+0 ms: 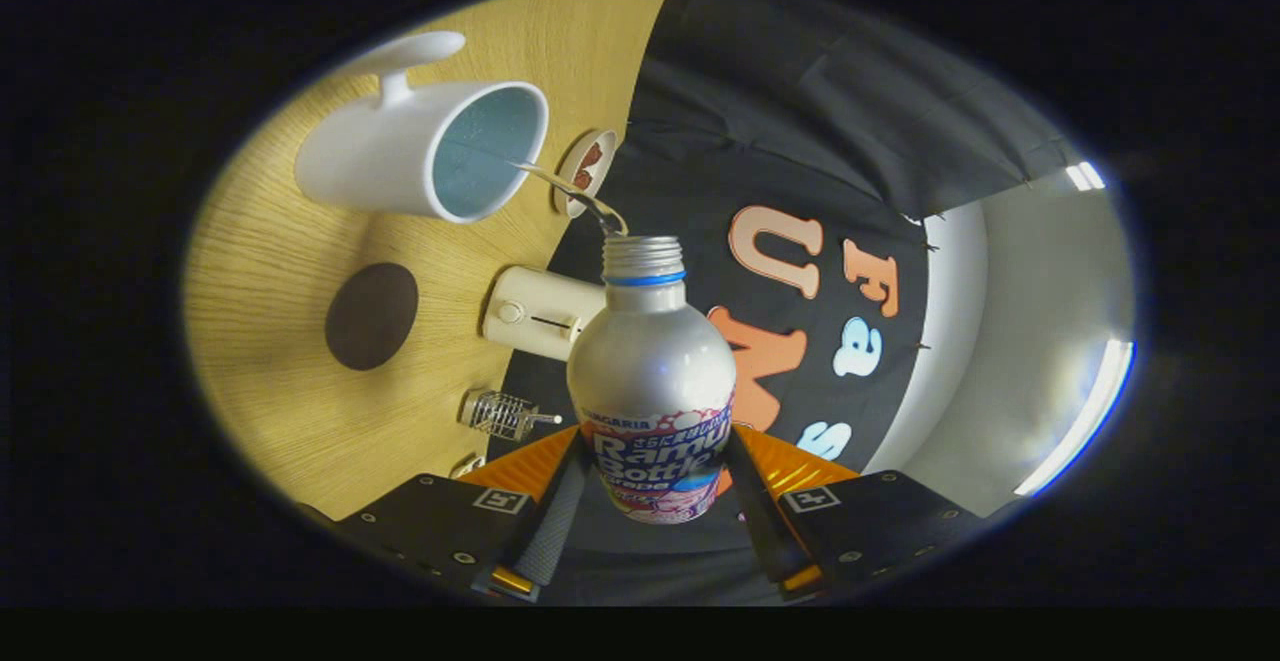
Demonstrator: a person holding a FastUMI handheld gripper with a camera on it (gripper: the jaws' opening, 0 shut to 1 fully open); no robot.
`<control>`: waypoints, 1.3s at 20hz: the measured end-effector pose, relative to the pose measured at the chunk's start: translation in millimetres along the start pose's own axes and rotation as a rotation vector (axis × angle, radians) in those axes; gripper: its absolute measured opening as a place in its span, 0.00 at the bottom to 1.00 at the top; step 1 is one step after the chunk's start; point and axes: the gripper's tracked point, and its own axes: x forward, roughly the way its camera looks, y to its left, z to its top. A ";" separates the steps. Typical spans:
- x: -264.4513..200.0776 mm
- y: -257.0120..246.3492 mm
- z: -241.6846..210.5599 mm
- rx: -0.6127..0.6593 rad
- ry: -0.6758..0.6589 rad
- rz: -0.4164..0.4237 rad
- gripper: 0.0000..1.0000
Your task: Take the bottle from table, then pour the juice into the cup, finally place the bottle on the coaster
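The wooden table (270, 271) appears turned on its side, showing the gripper (655, 501) rolled over. Its fingers clamp the bottle (650, 381) between them, mouth aimed at the white cup (420, 151), a thin stream (570, 196) of juice arcing in. The dark coaster (371, 316) lies beside the cup.

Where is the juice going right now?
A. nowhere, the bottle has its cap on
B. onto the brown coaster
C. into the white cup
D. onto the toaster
C: the fingers grip the tilted bottle, its cap off, and a thin stream runs from its mouth into the cup.
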 end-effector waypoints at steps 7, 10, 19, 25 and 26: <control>-0.2 -9.7 0.8 -0.034 -0.005 -0.019 0.76; 0.6 -12.4 0.4 -0.049 -0.008 -0.026 0.77; 3.2 -25.4 1.5 -0.103 -0.018 -0.058 0.77; 6.6 -30.1 3.5 -0.129 -0.029 -0.063 0.77; 7.6 -30.4 3.2 -0.133 -0.032 -0.068 0.77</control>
